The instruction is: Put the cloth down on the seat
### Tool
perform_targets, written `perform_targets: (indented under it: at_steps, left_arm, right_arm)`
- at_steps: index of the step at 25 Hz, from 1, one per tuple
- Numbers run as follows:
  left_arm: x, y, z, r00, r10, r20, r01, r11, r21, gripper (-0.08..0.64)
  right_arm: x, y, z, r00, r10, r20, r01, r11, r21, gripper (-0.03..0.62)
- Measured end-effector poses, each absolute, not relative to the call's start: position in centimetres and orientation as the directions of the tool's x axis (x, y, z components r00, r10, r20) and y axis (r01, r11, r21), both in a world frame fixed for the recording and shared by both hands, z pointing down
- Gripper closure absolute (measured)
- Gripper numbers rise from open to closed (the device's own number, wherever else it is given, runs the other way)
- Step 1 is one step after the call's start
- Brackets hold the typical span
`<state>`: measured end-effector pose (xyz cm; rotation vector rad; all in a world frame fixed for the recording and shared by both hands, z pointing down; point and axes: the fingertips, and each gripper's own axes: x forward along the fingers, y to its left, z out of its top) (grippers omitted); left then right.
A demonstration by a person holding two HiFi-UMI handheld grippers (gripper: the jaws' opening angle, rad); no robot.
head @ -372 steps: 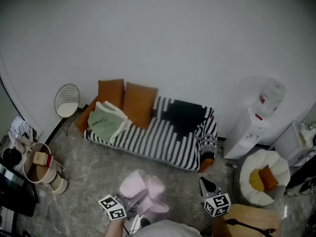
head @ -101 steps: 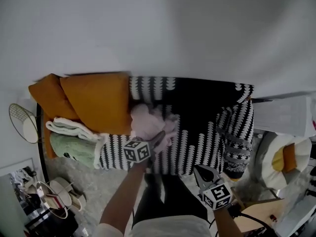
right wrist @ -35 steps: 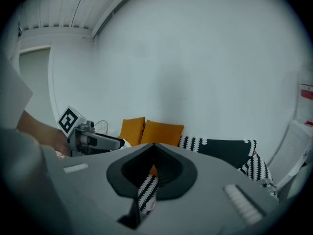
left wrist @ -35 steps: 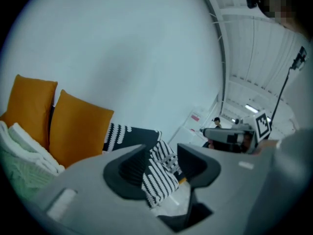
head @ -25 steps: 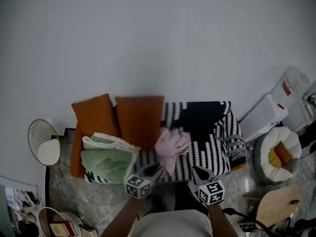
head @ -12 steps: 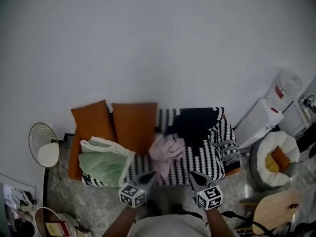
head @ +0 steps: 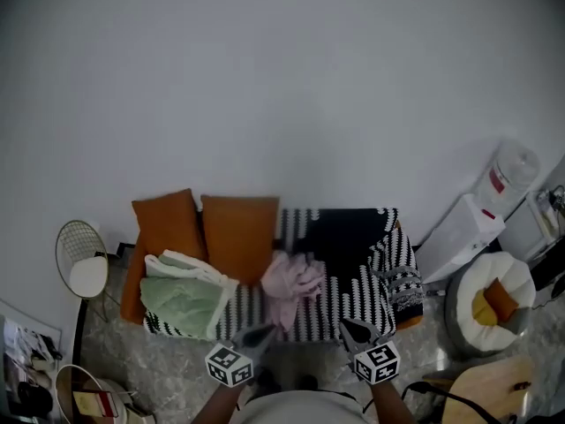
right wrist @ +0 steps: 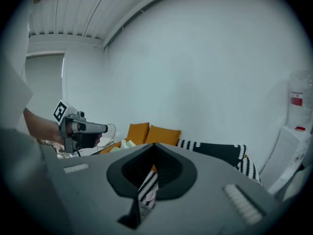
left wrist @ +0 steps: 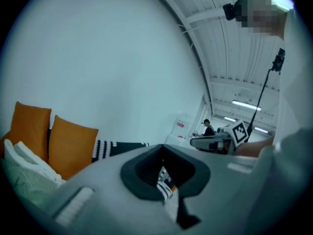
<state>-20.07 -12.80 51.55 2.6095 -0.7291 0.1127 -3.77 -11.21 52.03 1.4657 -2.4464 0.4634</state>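
Here the cloth (head: pixel 294 283) lies on the striped sofa (head: pixel 357 291), floor (head: pixel 132 353) perhaps marble; left gripper (head: pixel 262 332), right gripper (head: pixel 350 328) both closed.

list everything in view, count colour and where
sofa: one, black-and-white cover, against the wall
cloth: one, pink, crumpled mid-seat
cushions: two, orange, sofa's left backrest
blanket: one, green and white, folded, sofa's left end
wire chair: one, gold, white seat, left of sofa
water dispenser: one, white, right of sofa
pouf: one, white, yellow cushion inside, far right
left tongs: shut, empty, before the sofa
right tongs: shut, empty, alongside
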Motion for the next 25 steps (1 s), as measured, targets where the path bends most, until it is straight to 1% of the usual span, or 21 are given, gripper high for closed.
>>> perform_targets:
  at_steps: [7, 14, 25]
  left_arm:
    - [-19.7, -13.0, 51.1, 0.861, -0.474, 0.186, -0.508, -0.775, 0.376, 0.56]
    - [-19.1, -13.1, 51.4, 0.879, -0.425, 0.217, -0.477, -0.789, 0.388, 0.558]
    - [-19.4, -14.4, 51.2, 0.882, -0.418, 0.218, -0.471, -0.794, 0.385, 0.558]
  right_arm:
    - [-2.9, -11.5, 51.4, -0.461, -0.815, 0.35, -0.886, 0.44, -0.143, 0.588]
    - [-2.8, -11.5, 51.3, -0.462, -0.818, 0.342, -0.887, 0.436, -0.153, 0.588]
    - [-3.4, -12.7, 51.1, -0.465, -0.819, 0.336, -0.885, 0.442, -0.148, 0.588]
